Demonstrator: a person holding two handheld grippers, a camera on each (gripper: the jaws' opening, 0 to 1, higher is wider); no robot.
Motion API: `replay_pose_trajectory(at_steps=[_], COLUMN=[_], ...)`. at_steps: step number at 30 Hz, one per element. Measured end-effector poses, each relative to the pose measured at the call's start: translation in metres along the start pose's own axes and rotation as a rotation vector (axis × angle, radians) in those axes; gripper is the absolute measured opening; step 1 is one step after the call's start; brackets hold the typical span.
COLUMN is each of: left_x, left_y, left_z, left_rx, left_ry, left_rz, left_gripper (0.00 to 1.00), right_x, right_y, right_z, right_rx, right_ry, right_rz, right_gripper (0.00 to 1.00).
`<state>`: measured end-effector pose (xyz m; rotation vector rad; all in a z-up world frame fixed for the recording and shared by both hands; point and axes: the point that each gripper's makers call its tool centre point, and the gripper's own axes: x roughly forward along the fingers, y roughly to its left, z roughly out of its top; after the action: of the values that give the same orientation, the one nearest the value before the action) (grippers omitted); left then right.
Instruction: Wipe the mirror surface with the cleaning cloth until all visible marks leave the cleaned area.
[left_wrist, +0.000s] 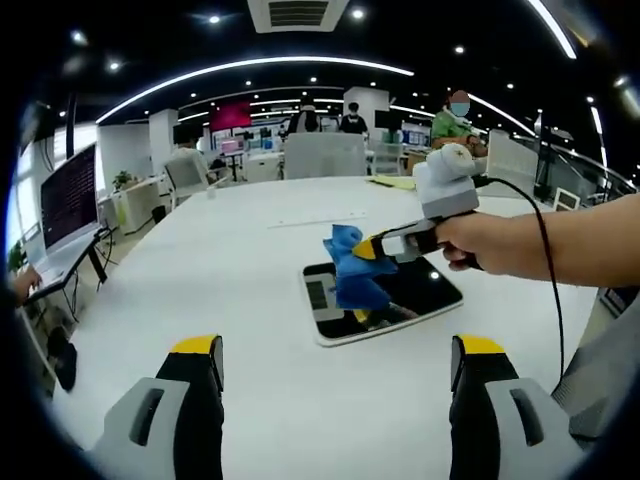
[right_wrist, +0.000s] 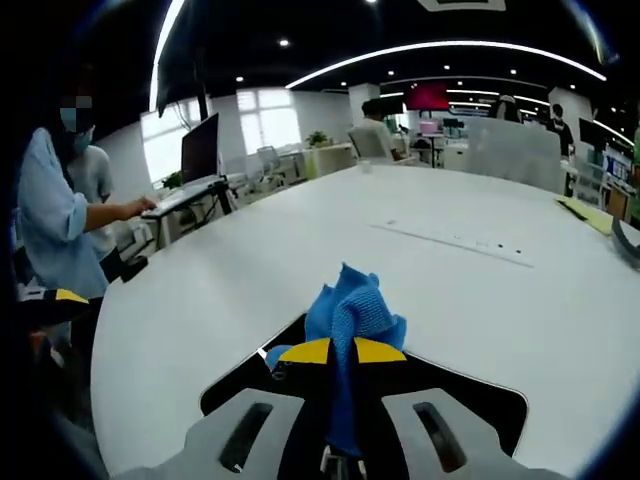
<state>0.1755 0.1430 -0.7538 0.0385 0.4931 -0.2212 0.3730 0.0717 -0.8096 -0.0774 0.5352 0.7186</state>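
Surface: we see a large white table (left_wrist: 230, 290) with a rounded edge, also in the right gripper view (right_wrist: 230, 270).
Mirror: we find a dark rectangular mirror (left_wrist: 415, 300) with a pale rim lying flat on the table, near its middle; in the right gripper view its dark face (right_wrist: 480, 400) lies just beyond the jaws.
Strip: we note a long thin white strip (right_wrist: 455, 240) lying flat farther along the table, well apart from the mirror.
Yellow item: we spot something flat and yellow (left_wrist: 392, 182) at the far edge; we cannot tell what it is.
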Motion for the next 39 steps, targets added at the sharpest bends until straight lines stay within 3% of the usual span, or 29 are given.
replay_pose_trajectory(at_steps=[14,26,39], left_x=[0.001,0.002,0.002], left_y=[0.000,-0.001,-0.001], left_z=[-0.001,-0.003,-0.004], left_rx=[0.009,-0.008,-0.006], left_ry=[0.006,0.012,0.016], left_rz=[0.001,-0.012,-0.011], left_gripper=[0.97,0.97,0.96], right_x=[0.032,0.044,0.048], right_y=[0.022,0.020,0.018], right_z=[0.001,-0.010,-0.013], right_rx=[0.001,0.006,0.010], right_ry=[0.043,0.081,0.063], right_rz=[-0.004,-0.016,-0.018], right_gripper=[0.02,0.03,0.03])
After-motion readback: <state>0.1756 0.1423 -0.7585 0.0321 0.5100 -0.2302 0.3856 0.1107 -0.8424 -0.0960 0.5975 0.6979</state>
